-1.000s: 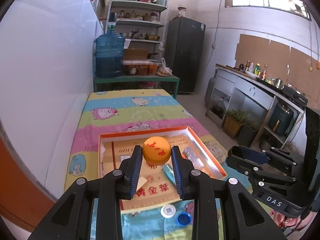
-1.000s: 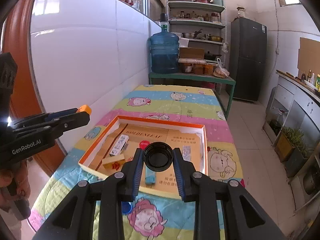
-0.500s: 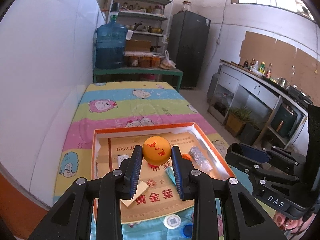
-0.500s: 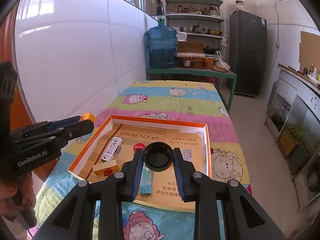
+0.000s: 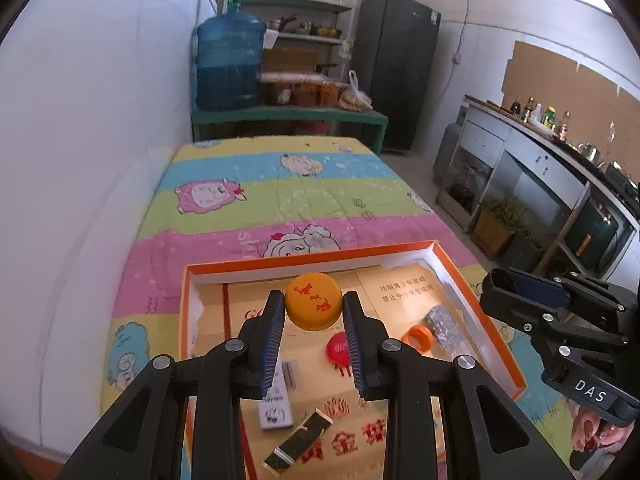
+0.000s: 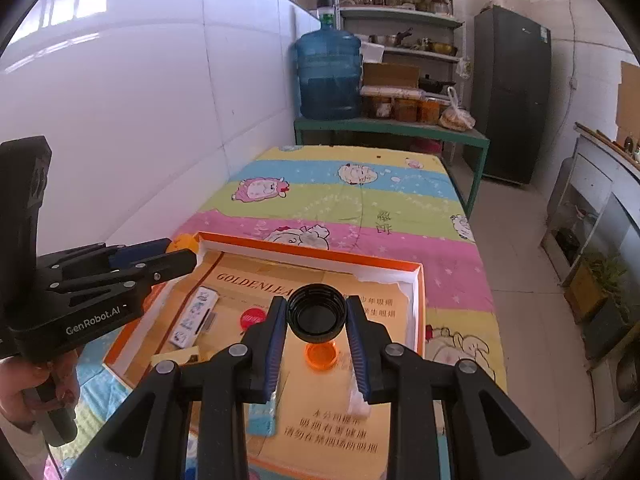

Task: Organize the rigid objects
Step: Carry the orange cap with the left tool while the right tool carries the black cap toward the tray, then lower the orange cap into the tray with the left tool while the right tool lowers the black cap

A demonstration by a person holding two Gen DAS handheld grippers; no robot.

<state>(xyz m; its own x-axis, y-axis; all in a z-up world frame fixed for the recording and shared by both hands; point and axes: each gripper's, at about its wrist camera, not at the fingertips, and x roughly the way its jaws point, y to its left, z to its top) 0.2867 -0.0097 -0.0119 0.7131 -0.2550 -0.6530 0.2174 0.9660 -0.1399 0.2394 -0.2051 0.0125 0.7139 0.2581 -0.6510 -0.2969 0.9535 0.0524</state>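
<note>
My left gripper is shut on an orange bottle cap with red marks, held above the orange-rimmed shallow box. My right gripper is shut on a black bottle cap, open side facing me, above the same box. In the box lie a red cap, an orange ring cap, a glittery packet, a white lighter and a gold bar. The right wrist view shows an orange cap and a blue packet in the box.
The box sits on a table with a striped cartoon cloth along a white wall. A water jug and shelves stand beyond its far end. The floor and a counter lie to the right.
Both grippers have moved forward and lower over the box, each still holding its cap. The box looks nearer and larger in both views.
</note>
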